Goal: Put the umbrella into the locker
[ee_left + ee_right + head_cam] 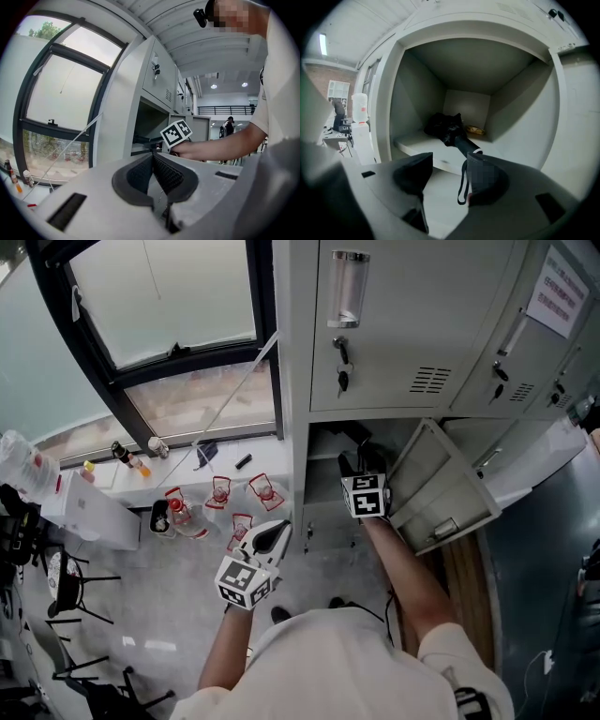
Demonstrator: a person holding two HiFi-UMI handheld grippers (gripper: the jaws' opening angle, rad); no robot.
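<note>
A folded black umbrella [449, 131] lies on the shelf inside the open locker [417, 140], handle end towards me, its black wrist strap [463, 187] hanging over the shelf's front edge. My right gripper [447, 165] is just in front of the shelf edge. It stands open, its pads touch nothing, and the strap dangles by its right finger. In the head view this right gripper [359, 465] reaches into the open compartment [323, 479]. My left gripper [269, 538] hangs back to the left, away from the locker. This left gripper [152, 161] is shut with nothing between its pads.
The locker door [441, 488] swings open to the right of my right arm. A small yellowish object [476, 130] lies behind the umbrella. Closed lockers [394, 324] are above. On the left a window sill holds bottles [131, 458], with red wire holders [220, 493] and a white box [94, 512] below.
</note>
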